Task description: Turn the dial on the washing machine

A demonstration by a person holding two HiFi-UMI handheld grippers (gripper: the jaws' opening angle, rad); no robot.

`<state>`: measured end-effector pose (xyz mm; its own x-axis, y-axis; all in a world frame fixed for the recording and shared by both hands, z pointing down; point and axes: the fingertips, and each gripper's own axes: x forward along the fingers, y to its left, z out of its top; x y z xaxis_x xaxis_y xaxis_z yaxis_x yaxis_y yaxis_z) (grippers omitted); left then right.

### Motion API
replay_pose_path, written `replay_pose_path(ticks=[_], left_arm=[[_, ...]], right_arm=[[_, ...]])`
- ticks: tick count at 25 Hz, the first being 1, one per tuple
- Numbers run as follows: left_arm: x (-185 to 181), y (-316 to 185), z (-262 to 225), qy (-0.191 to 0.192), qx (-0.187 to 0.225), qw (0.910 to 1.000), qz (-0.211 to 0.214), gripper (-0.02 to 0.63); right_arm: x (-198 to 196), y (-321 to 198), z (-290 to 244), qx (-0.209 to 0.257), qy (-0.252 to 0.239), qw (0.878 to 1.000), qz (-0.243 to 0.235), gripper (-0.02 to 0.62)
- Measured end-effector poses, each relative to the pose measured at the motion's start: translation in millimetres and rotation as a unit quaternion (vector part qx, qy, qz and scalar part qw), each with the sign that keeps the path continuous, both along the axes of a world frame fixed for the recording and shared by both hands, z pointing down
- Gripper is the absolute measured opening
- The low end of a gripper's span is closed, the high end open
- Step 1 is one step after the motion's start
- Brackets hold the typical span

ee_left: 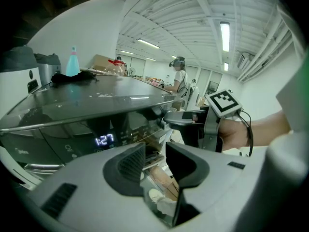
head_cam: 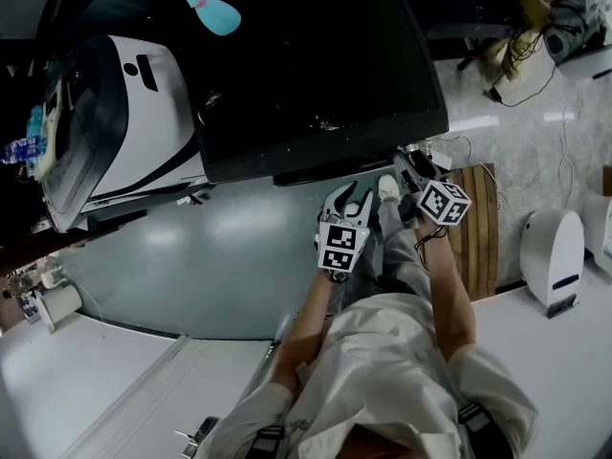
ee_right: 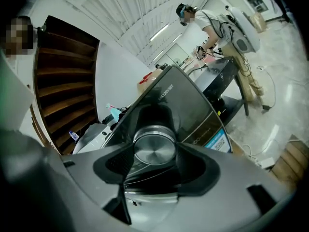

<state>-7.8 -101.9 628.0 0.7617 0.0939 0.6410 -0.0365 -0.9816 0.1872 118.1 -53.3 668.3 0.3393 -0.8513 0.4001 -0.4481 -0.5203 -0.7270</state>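
Right gripper view: washing machine (ee_right: 193, 100) fills the space beyond my jaws. Its steel dial (ee_right: 154, 148) sits between them, my right gripper (ee_right: 153, 153) clamping its rim. I'd roll squarely about its axis, pressure even. Left gripper (ee_left: 155, 161): jaws narrow, empty.

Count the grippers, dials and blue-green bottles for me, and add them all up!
Grippers: 2 (left gripper, right gripper)
Dials: 1 (dial, gripped between the right gripper's jaws)
Blue-green bottles: 1 (bottle, lying on top of the washing machine)
Total: 4
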Motion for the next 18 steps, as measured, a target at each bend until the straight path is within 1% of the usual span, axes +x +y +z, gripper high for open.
replay_pose_path(ticks=[9, 13, 18], left_arm=[[1.5, -0.4, -2.8, 0.003, 0.002, 1.0000, 0.002, 0.138], [1.6, -0.4, -4.9, 0.006, 0.004, 1.0000, 0.005, 0.138], [4.3, -3.9, -11.6, 0.013, 0.007, 0.9999, 0.004, 0.138]], right_arm=[[-0.4, 1.8, 0.7, -0.009, 0.003, 1.000, 0.006, 0.280], [-2.2, 4.8, 3.6, -0.029, 0.010, 1.000, 0.004, 0.307], [-6.4, 10.1, 3.0, -0.058, 0.024, 0.998, -0.005, 0.305]])
